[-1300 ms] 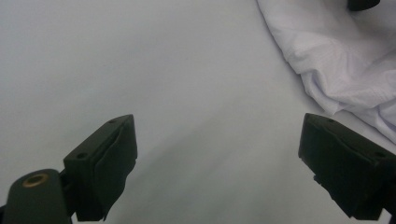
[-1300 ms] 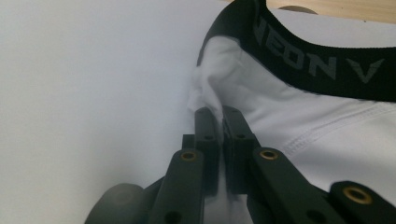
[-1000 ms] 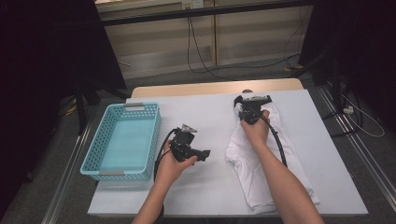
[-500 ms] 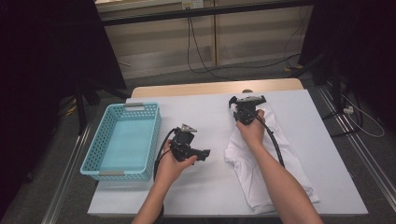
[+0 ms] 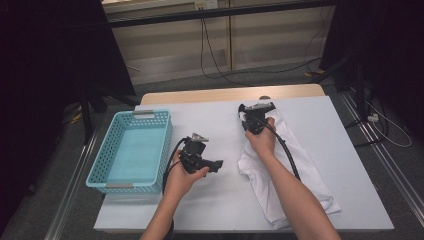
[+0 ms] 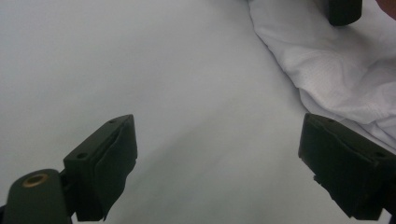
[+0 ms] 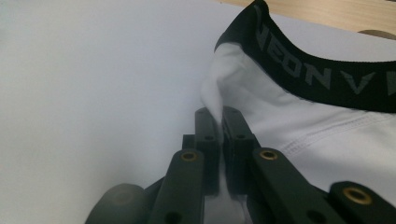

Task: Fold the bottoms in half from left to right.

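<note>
Currently, notes from beside the table:

Garment: white garment with a black lettered waistband (image 7: 322,70); it lies on the right half of the white table (image 5: 345,130), running from the far side down towards the person; waistband end farthest from the person.

Right gripper (image 5: 248,117): jaws together, clamped on a fold of white cloth just below the waistband; the right gripper view shows the fabric pinched up into a small peak between the two pads (image 7: 219,122).

Left gripper (image 5: 216,165): jaws wide apart, nothing between them; it hangs over bare tabletop between the turquoise basket (image 5: 131,150) and the garment's near-left edge (image 6: 336,70).

Step in hand (judgement): folding or dragging the waistband end across; the basket looks the likely destination.

Doing it well: keep the pinch firm, since only a thin fold is caught; lift enough that the cloth does not drag and bunch; bring the open left gripper onto the slack left edge so both ends travel together.

Risk: a thin bite may slip under the garment's own weight.

Hard to make out: how many layers the pads hold; the waistband lettering is cut off at the frame edge; the garment's middle is hidden under the right forearm (image 5: 295,195); exact garment type uncertain.
</note>
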Demonstrator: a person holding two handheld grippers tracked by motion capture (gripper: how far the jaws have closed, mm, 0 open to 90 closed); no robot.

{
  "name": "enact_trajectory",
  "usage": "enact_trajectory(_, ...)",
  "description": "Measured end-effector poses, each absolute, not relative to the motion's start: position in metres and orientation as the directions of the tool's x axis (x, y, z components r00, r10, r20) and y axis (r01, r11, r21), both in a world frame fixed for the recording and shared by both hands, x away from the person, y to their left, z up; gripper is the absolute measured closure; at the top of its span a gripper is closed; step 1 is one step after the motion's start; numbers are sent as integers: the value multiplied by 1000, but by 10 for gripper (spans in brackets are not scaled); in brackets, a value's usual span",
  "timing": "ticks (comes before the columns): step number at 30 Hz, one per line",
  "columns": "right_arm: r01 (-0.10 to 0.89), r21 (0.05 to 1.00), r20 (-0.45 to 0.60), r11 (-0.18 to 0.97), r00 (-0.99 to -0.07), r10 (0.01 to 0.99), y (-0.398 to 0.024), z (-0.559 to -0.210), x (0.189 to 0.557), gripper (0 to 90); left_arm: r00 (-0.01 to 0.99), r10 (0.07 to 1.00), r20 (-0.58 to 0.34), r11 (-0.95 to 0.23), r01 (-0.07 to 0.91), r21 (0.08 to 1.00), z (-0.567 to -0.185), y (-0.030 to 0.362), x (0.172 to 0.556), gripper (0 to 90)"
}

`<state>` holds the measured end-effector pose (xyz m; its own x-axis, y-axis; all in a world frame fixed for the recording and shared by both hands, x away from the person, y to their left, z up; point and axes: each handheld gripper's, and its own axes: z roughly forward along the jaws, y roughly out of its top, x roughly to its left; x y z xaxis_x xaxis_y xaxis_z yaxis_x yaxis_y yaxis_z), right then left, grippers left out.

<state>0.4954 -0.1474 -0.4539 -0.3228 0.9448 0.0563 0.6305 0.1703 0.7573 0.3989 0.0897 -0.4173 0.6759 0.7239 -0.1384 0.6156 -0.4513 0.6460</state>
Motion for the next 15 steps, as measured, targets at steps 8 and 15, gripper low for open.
enact_trajectory(8,620,762,52,187,-346,937,-143,-452,494,873,674,725,-140,-448,616,648,-416,90,399,120)
enact_trajectory(15,615,760,46,209,-372,927,-136,-451,493,873,672,727,-140,-445,617,649,-416,91,399,120)
